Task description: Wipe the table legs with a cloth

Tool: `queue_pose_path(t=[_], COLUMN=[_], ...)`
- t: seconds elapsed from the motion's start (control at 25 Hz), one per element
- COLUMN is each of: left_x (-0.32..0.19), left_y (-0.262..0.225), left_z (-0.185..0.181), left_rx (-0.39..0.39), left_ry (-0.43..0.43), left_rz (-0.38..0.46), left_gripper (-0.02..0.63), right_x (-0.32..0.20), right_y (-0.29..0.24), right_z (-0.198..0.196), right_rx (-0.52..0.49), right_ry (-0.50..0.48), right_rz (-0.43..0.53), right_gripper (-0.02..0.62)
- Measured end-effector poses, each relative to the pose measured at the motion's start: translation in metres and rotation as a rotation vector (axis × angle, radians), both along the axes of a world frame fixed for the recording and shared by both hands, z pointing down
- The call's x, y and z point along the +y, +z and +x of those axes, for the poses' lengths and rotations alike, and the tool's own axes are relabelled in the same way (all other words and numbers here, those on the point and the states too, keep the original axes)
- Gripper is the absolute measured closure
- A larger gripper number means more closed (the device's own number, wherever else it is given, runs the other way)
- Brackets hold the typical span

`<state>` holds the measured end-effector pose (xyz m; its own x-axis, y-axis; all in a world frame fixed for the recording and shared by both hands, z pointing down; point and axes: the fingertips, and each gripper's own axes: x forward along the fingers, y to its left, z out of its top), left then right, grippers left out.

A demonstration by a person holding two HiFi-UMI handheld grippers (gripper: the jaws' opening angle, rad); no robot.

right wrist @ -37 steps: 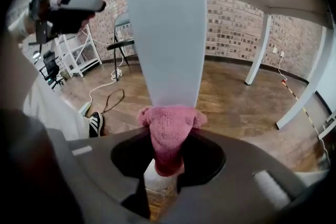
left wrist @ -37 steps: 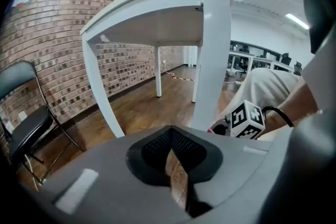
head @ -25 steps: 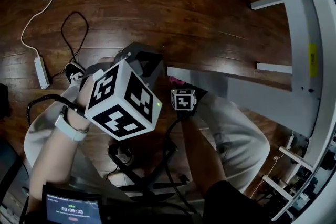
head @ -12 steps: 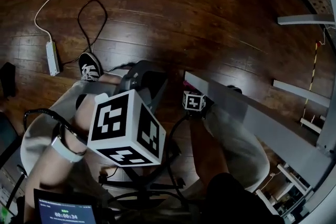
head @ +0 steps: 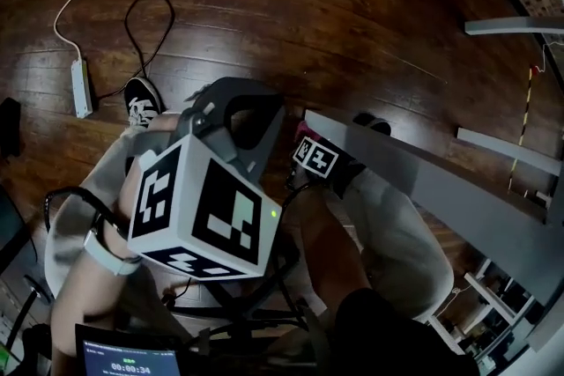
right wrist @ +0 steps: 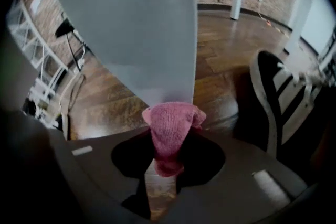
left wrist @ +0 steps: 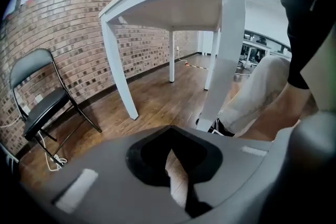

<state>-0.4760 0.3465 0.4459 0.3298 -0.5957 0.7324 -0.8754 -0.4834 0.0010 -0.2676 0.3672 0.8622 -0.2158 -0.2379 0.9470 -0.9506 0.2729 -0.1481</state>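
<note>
Seen from the head view only as a pink sliver: cloth (head: 301, 131), tucked behind the right gripper (head: 307, 143). Cropped by the right edge: table leg (head: 423, 180). Blurred in the right gripper view, apparently a shoe (right wrist: 273, 92), half lost in shadow.

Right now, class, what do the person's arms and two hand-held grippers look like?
Left hand-held gripper and right hand-held gripper: grey shells, each bearing a white cube with black square markers. White wristband on the left wrist, black cable beside it, dark sleeve on the right upper arm.
</note>
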Motion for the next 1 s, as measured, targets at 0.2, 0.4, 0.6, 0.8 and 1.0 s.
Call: queue_pose_path(t=[0.2, 0.4, 0.6, 0.8, 1.0], left_x=[-0.008, -0.008, -0.009, -0.019, -0.041], left_y=[-0.004, 0.006, 0.009, -0.003, -0.009], left_z=[0.021, 0.005, -0.015, -0.023, -0.025], left_rx=[-0.038, -0.045, -0.084, -0.101, -0.117], left_ry=[0.045, 0.038, 0.074, 0.104, 0.13], left_rz=[0.004, -0.017, -0.035, 0.0, 0.032], left_gripper=[0.606, 0.606, 0.606, 0.604, 0.604], right_x=[0.0, -0.007, -0.011, -0.015, -0.014], right_y=[-0.001, -0.011, -0.05, -0.091, -0.132], right_z=[-0.014, -0.018, -0.026, -0.032, -0.022], right_rx=[-0.225, -0.299, -0.37, -0.411, -0.424], right_ry=[0.423, 0.639, 0.745, 0.798, 0.79], right_rz=[-0.034, 0.002, 0.022, 0.038, 0.056], right_gripper=[0.492, 0.494, 0.494, 0.494, 0.494])
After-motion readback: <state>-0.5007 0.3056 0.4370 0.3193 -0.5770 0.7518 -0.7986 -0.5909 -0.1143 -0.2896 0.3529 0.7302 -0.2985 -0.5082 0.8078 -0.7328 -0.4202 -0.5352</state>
